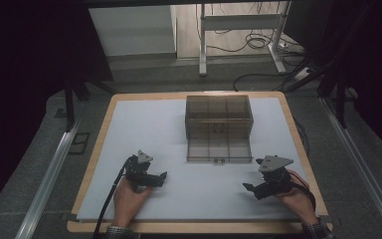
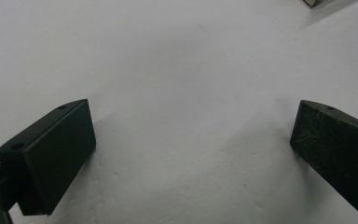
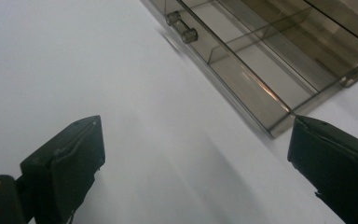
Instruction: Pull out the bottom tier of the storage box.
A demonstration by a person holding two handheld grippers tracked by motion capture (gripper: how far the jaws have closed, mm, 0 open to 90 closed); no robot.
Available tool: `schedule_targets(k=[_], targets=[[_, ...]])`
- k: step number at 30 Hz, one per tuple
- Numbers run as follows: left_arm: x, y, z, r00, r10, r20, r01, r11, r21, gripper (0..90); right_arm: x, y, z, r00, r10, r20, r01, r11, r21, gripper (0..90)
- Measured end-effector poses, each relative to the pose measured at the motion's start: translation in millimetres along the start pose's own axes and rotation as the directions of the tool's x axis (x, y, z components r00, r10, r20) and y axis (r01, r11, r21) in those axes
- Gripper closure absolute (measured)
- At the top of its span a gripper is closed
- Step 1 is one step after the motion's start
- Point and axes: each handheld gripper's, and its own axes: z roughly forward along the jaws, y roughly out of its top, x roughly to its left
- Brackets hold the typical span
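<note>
Sitting toward twelve o'clock on the white table [image 1: 144, 124], the smoky clear box [image 1: 219, 117] has its bottom drawer [image 1: 219, 149] pulled out toward six o'clock, with a small double-post handle [image 3: 182, 27] at the middle of its front edge. Both grippers rest low near the six o'clock edge: the left gripper [image 1: 163, 176] at about seven o'clock of the drawer, the right gripper [image 1: 247, 187] at about five o'clock. Each has its jaws spread wide with nothing between them, only bare table under the left, and the drawer's near corner beyond the right.

The box looks like thin, hard plastic: probably light, rigid, slick-walled, and liable to slide or crack under a hard squeeze. The handle seems the surest hold for moving the drawer; a second gripper steadying the box's top or side would likely keep the whole thing from skating.
</note>
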Motion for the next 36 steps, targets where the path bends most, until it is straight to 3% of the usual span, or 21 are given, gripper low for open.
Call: schedule_targets(k=[9, 13, 36], targets=[[0.3, 0.0, -0.3, 1.0000, 0.005, 0.000, -0.005, 1.0000, 0.004, 0.0, -0.6, -10.5, -8.9, 0.9992, 0.034, 0.020, -0.034, 0.999, -0.001, 2.6], [0.3, 0.0, -0.3, 1.0000, 0.004, 0.000, -0.004, 1.0000, 0.004, 0.0, -2.1, -17.4, -11.6, 0.9969, 0.076, 0.021, -0.076, 0.997, -0.003, 1.9], [0.3, 0.0, -0.3, 1.0000, 0.004, -0.001, -0.004, 1.0000, 0.004, 0.0, -0.9, -47.4, -20.1, 0.9878, 0.153, 0.027, -0.154, 0.988, 0.021, 1.7]])
